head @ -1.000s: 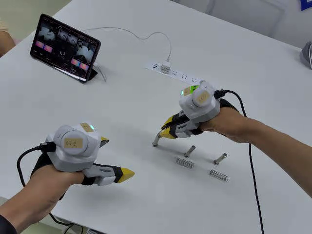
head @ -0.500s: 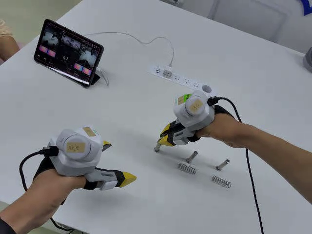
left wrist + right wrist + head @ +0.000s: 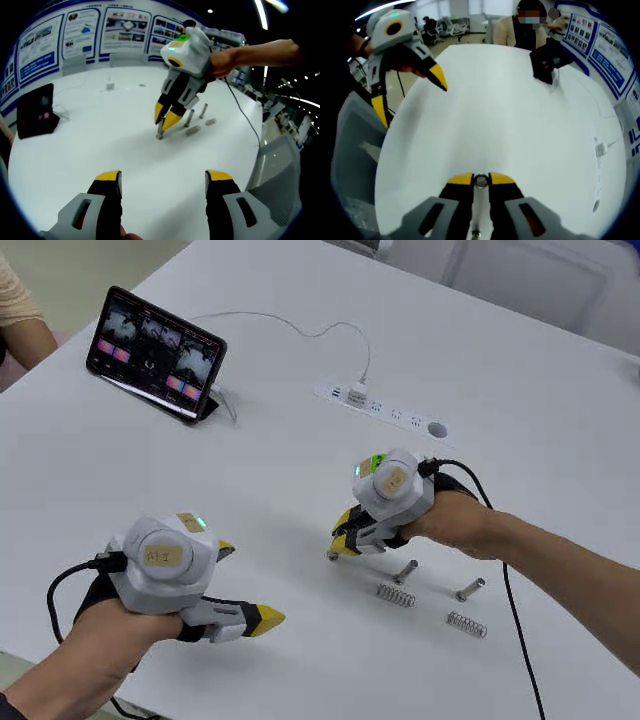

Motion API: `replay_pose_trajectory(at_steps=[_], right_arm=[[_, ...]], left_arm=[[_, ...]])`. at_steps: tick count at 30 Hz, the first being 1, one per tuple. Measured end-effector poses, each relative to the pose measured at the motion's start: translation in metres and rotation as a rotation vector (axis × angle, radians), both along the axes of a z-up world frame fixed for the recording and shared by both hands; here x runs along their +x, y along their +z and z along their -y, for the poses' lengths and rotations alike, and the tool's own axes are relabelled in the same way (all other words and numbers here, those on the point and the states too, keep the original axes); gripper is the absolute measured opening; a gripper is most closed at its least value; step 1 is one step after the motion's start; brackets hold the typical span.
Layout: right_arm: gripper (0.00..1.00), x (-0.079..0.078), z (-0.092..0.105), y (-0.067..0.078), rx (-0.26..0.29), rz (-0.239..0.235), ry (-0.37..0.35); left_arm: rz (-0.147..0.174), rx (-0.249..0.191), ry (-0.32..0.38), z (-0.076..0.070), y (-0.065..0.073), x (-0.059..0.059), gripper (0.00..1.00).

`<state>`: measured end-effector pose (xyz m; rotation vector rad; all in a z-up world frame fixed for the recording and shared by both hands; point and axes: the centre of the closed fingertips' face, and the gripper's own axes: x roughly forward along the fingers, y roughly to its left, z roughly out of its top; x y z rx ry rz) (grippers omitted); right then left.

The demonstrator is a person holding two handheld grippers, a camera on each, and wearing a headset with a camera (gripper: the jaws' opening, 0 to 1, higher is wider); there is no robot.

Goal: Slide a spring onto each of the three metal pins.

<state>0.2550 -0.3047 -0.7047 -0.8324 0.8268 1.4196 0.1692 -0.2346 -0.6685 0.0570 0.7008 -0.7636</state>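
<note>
Jaws of our right gripper (image 3: 344, 542) are pressed together on a metal pin (image 3: 333, 554), pinching it near its top. In the right gripper view the yellow tips meet around a round metal end (image 3: 480, 180). The pin stands steeply, its lower end touching the white table (image 3: 300, 460); we cannot tell whether a spring sits on it. Just beside that gripper, toward our right, a second pin (image 3: 405, 571) lies flat with a first spring (image 3: 395, 594) next to it. A little further right a third pin (image 3: 470, 589) lies near a second spring (image 3: 466, 624). Our left gripper (image 3: 247, 582) hovers well apart near the table's front edge, its jaws spread wide and holding nothing. Its own view looks between them at the right gripper (image 3: 166, 119) and the standing pin (image 3: 160, 131). Farther back a power strip (image 3: 380, 407) lies on the table, and a tablet (image 3: 155, 353) is propped at the far left.
</note>
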Motion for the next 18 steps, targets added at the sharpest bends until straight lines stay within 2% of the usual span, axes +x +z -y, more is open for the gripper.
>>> replay_pose_trajectory(at_steps=[7,16,18], right_arm=[[0.13,-0.002,0.001,-0.012,-0.011,-0.003,-0.005],[0.13,-0.002,0.002,-0.018,-0.007,-0.004,-0.03],[0.18,-0.003,0.001,-0.018,-0.003,-0.007,-0.035]], left_arm=[[-0.005,0.002,0.006,-0.002,-0.002,0.0,0.69],[-0.007,0.005,0.018,-0.006,-0.003,0.0,0.68],[-0.009,0.003,0.022,-0.006,-0.003,-0.001,0.68]])
